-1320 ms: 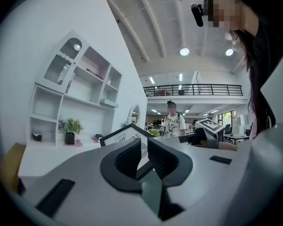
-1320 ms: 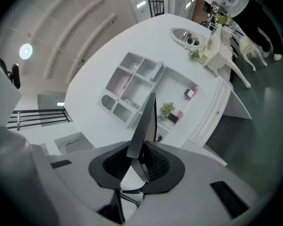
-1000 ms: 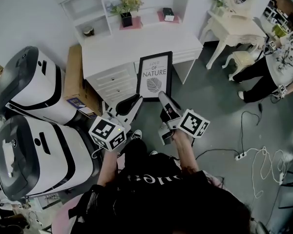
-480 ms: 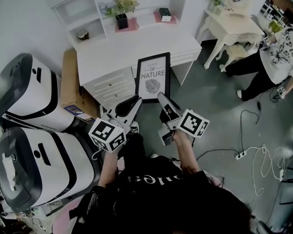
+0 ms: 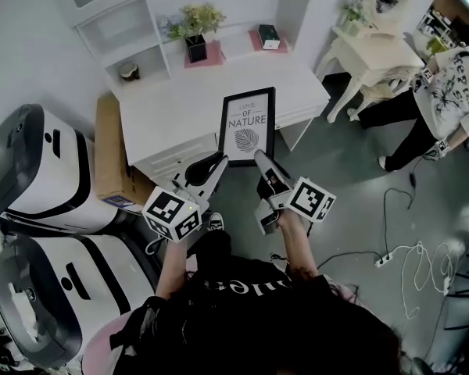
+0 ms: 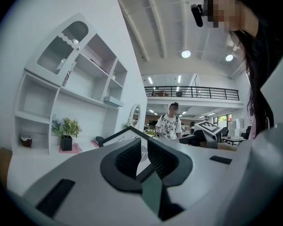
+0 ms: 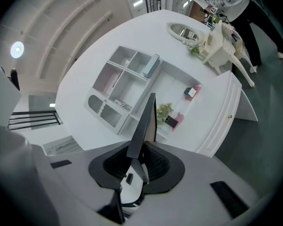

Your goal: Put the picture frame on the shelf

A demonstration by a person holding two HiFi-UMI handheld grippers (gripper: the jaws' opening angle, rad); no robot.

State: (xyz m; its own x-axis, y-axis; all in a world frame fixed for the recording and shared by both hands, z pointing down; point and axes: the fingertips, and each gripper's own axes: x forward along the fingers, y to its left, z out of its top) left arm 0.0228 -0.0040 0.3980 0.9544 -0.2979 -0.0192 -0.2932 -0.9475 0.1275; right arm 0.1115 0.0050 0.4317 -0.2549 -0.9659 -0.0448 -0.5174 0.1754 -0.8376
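In the head view, the picture frame is showing a thin black border around a white print of a dark leaf, with "LOVE OF NATURE" lettered above it. It is hanging upright in the air over the front edge of the white bench, clear of the shelf at the bench's back edge. The left tool is meeting its lower left corner and the right tool its lower right corner.

In the left gripper view, the picture frame is slanting away at a grazing angle, and only the word "LOVE" is reading clearly. The left tool is standing narrow, its ribbed pads closing on the frame's lower corner.

In the right gripper view, the picture frame is appearing edge-on as a dark blade rising from the jaws. The right tool is gripping that edge, nearly closed, with both pads pressing against it.
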